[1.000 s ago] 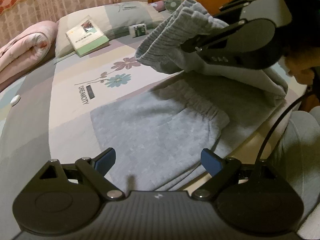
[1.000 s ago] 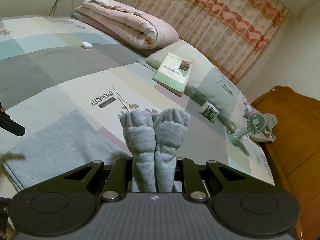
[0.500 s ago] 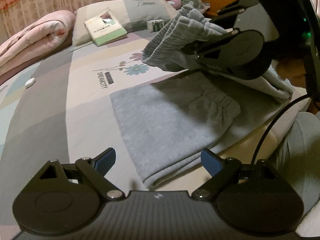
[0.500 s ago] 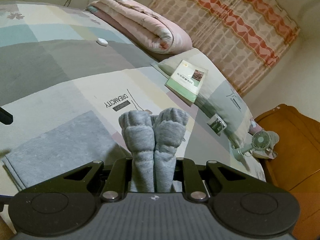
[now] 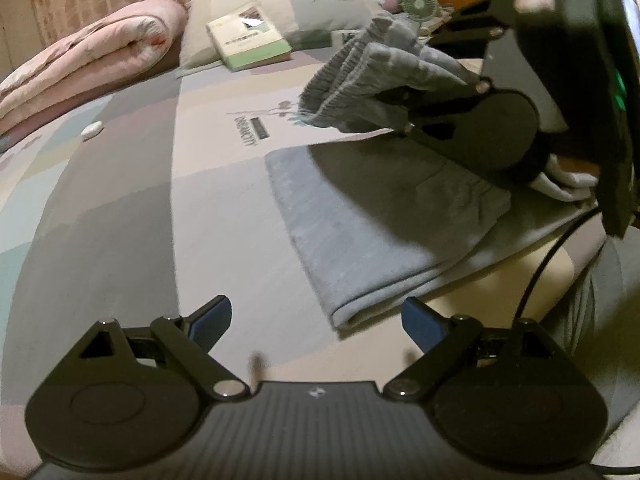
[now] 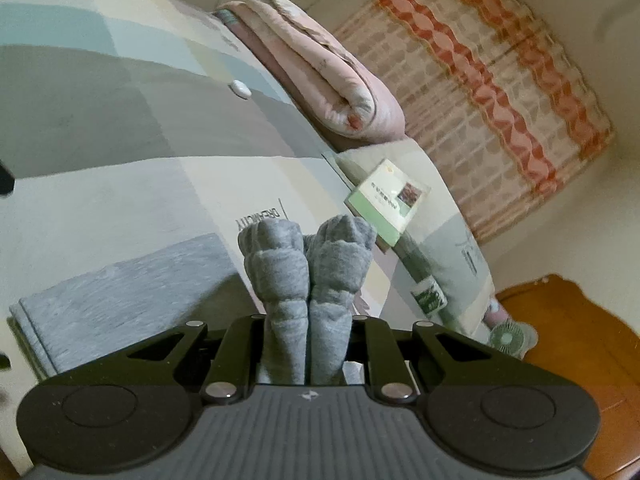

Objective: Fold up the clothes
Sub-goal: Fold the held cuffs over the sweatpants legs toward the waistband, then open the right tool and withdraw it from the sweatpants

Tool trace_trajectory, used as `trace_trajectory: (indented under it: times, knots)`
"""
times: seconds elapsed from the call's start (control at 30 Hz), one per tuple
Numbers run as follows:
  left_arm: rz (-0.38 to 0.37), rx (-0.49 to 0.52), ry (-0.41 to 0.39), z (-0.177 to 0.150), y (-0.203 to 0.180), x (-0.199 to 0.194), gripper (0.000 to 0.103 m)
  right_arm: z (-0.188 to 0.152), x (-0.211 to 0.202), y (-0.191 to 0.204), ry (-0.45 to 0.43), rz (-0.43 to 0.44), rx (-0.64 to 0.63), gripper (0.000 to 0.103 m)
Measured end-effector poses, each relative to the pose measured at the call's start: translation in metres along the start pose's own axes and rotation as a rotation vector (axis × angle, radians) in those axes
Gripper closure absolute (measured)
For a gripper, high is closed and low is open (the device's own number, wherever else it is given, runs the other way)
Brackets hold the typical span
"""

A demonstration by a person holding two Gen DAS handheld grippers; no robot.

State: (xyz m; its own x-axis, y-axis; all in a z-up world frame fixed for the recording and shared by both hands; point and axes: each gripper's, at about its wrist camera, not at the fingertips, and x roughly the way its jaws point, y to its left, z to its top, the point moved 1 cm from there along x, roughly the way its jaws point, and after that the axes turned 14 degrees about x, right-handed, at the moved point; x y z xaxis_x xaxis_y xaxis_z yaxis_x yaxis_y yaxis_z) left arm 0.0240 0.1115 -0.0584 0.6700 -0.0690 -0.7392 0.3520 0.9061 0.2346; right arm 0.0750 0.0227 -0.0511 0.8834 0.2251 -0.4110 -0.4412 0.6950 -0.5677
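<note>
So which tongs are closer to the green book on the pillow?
Right. The right tongs, shut on the grey pants' waistband, reach toward the green book. The left tongs hang open back at the bed's near edge.

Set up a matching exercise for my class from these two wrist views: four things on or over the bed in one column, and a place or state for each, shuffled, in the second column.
Things
1. green book
2. gathered waistband of the grey garment
3. left gripper
4. pink quilt

Places or states
A. folded up at the far side of the bed
B. open, with nothing between its fingers
C. lying on the pillow
D. clamped in the right gripper

Pairs: 1-C, 2-D, 3-B, 4-A
</note>
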Motion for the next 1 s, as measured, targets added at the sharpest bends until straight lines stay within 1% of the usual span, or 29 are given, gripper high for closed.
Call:
trace_trajectory:
  times: [0.2, 0.37, 0.5, 0.67, 0.8, 0.87, 1.0]
  knots:
    - [0.014, -0.030, 0.017, -0.006, 0.007, -0.001, 0.011, -0.010, -0.003, 0.020, -0.025, -0.018, -0.058, 0.084]
    - [0.027, -0.040, 0.021, -0.009, 0.010, -0.003, 0.011, -0.004, -0.007, 0.018, -0.051, -0.035, -0.038, 0.084]
    - [0.033, -0.051, 0.028, -0.012, 0.012, -0.004, 0.011, -0.006, -0.006, 0.028, -0.054, -0.022, -0.071, 0.084]
    - [0.044, -0.063, 0.045, -0.018, 0.015, -0.004, 0.011, -0.015, -0.005, 0.049, -0.038, 0.003, -0.122, 0.084]
    - [0.055, -0.077, 0.051, -0.022, 0.019, -0.005, 0.011, -0.015, -0.010, 0.050, -0.052, 0.002, -0.113, 0.084]
    - [0.059, -0.080, 0.058, -0.024, 0.020, -0.003, 0.011, -0.016, -0.009, 0.051, -0.037, 0.017, -0.123, 0.082]
    - [0.059, -0.078, 0.066, -0.026, 0.020, -0.002, 0.011, -0.027, -0.010, 0.065, 0.034, 0.111, -0.198, 0.072]
